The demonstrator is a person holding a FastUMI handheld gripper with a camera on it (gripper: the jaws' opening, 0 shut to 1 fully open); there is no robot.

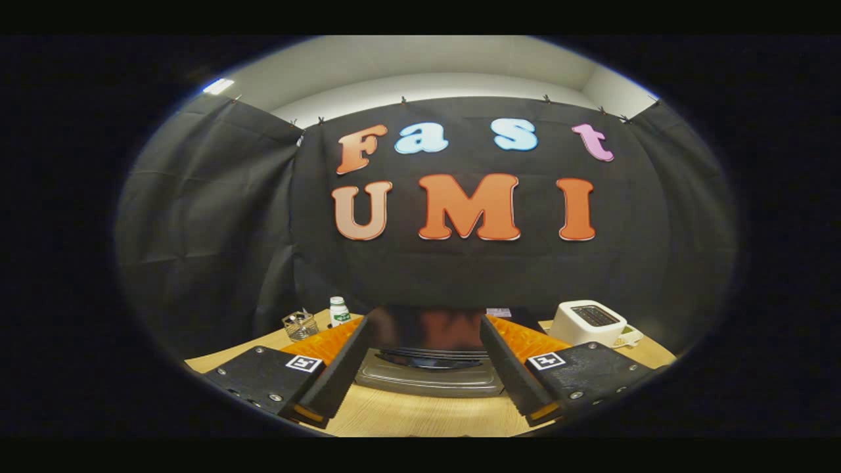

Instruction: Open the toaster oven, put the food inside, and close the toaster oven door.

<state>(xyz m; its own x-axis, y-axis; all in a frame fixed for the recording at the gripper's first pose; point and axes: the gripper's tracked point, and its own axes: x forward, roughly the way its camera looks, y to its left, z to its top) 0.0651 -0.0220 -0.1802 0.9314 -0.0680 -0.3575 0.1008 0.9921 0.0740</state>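
The claw (426,368) has black fingers (338,368) backed by ribbed orange, and each black mount carries a black-and-white square marker. The toaster oven (430,355) is dark and glossy with a silver tray. The counter (420,417) is pale wood. The toaster (588,322) is white, the bottle (339,311) white with a green label.

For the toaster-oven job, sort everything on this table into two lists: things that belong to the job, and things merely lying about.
Belongs to the job:
- dark glass-fronted toaster oven with silver door, just ahead between the fingers
- black-and-orange gripper, fingers open

Lying about:
- white slot toaster
- white green-labelled bottle
- small clear glass container
- wooden table
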